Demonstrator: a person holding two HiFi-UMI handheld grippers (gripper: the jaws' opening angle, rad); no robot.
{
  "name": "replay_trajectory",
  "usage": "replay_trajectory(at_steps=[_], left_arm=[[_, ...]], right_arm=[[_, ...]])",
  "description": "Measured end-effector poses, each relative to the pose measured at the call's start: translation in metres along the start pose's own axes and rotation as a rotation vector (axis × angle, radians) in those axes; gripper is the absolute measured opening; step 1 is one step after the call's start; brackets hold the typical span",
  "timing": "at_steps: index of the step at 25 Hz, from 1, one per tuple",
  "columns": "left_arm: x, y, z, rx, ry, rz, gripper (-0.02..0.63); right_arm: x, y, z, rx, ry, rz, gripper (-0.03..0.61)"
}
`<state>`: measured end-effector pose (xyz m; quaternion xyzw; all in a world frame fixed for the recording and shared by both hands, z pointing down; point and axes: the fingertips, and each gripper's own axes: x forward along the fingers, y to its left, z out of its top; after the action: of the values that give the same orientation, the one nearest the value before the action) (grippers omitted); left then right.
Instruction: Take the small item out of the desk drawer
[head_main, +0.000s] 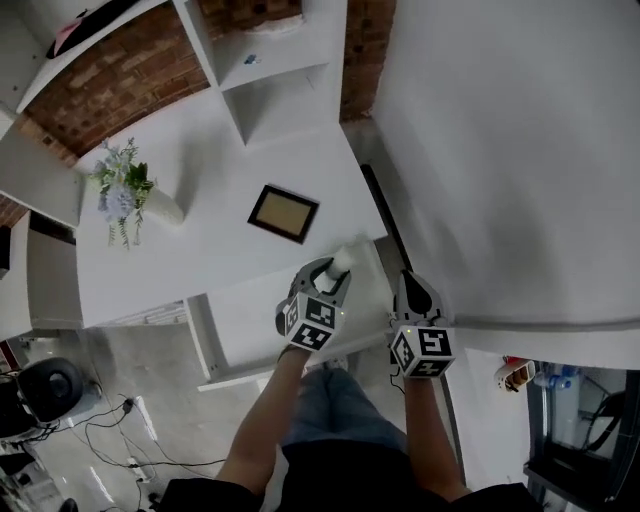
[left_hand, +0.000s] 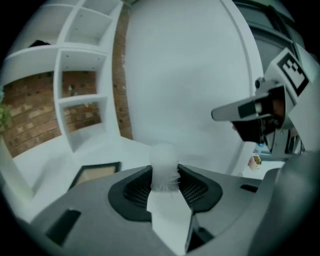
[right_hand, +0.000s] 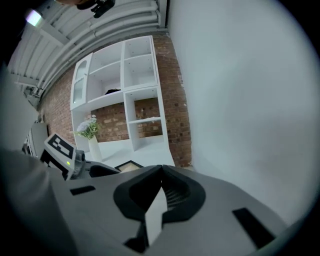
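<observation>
Jaws of your left gripper are clamped on the small white item. Both dark pads press its sides, and its upper part stands up clear above them. It looks like a pale, slightly see-through cylinder; what it is exactly cannot be told.

From the head view, you hold it just over the near right corner of the white tabletop, above the far right end of the drawer, which stands pulled out toward you. Your left forearm reaches forward and slightly to the right, with the gripper's marker cube facing up at the camera.

Your right gripper has its jaws together, tips meeting, with nothing between them. It sits just beside the left one, on its right and apart from it, past the right end of the drawer and next to the white wall. Your right forearm runs nearly straight ahead.

Farther back on the tabletop lie a dark picture frame and, well to its left, a vase of flowers.
</observation>
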<state>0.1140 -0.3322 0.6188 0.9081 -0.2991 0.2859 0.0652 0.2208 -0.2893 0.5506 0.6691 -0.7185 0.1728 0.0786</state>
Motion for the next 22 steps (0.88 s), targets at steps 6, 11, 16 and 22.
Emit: replay_trajectory(at_steps=[6, 11, 16, 22], left_arm=[[-0.115, 0.085, 0.050, -0.097, -0.217, 0.264, 0.155], [-0.232, 0.151, 0.070, -0.125, -0.389, 0.535, 0.155], [-0.312, 0.167, 0.056, -0.174, -0.455, 0.686, 0.155], [-0.355, 0.175, 0.040, -0.198, -0.496, 0.763, 0.155]], right_arm=[[0.025, 0.064, 0.050, -0.041, -0.087, 0.141, -0.002], [0.049, 0.137, 0.106, -0.089, -0.204, 0.300, -0.002], [0.043, 0.184, 0.130, -0.121, -0.248, 0.375, -0.002], [0.042, 0.210, 0.131, -0.151, -0.243, 0.403, -0.002]])
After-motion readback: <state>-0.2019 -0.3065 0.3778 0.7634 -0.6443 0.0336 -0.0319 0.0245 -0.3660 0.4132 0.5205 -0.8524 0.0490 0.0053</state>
